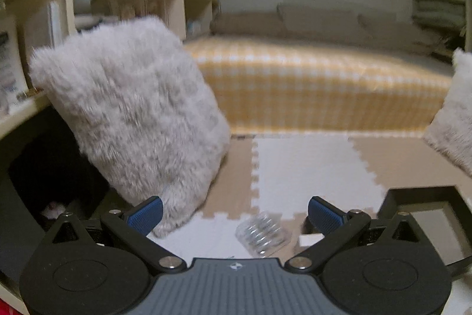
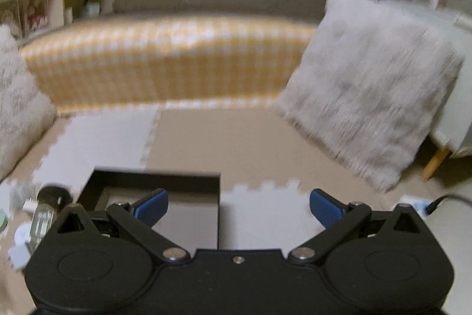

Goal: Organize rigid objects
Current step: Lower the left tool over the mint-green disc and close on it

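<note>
- The left gripper (image 1: 234, 213) is held low over the foam floor mat (image 1: 309, 167), its jaws spread wide with nothing between them.
- Its blue pads (image 1: 146, 214) face each other, well apart, above the mat.
- The right gripper (image 2: 239, 210) is likewise low over the mat, jaws wide apart and empty.
- Both grippers point forward, level and about parallel to the mat.

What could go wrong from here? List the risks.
1. The clear ribbed plastic container lies on its side below the open left hand-held gripper; it may roll or slip when pinched.
2. Both views are blurred, so aim may be off.
3. The black box sits close below the right hand-held gripper and could be bumped.
</note>
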A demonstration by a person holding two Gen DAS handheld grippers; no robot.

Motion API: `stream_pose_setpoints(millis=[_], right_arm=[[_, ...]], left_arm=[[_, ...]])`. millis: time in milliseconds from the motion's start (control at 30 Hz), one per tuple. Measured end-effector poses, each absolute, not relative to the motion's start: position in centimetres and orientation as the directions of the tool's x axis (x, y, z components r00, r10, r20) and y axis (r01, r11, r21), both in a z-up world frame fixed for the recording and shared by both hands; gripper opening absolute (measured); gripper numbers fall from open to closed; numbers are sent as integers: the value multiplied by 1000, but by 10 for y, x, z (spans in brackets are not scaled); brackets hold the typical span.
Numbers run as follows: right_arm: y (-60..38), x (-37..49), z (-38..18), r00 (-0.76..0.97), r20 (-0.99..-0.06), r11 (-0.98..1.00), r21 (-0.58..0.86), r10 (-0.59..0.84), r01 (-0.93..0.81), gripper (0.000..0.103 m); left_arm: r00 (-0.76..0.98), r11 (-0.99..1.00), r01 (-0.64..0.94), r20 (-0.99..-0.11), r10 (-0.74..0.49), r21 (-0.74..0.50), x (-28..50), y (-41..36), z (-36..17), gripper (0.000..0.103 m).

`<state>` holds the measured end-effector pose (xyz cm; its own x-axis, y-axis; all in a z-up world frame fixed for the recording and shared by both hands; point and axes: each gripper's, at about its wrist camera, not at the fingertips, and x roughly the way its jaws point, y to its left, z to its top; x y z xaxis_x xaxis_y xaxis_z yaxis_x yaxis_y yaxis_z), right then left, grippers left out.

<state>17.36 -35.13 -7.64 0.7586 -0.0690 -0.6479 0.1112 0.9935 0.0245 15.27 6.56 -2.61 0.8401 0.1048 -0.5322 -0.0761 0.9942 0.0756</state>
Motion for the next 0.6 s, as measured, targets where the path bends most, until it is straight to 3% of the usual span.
stream_pose_setpoints(millis=[33,100,233,400,533,600], right_arm=[[-353,176,-81,733,-678,993,40,-55,111,102],[-356,183,-90,693,-721,991,68,-29,112,85],[-357,193,-102,642,-767,986,122,21,113,61],[-349,205,-114,595,-800,988,142,77,62,34],[-344,214,-119,586,-808,994,105,63,39,19],[-346,219,-119,586,-810,995,86,39,53,5]], left_arm=[[833,993,-81,-541,118,91,159,67,-31,103],[822,992,-74,-557,118,101,169,72,-39,103],[770,997,-38,-634,70,64,188,80,-57,103],[672,999,1,-741,23,32,205,87,-82,88],[594,1000,1,-804,5,7,216,93,-103,75],[564,1000,1,-826,1,2,220,94,-113,70]])
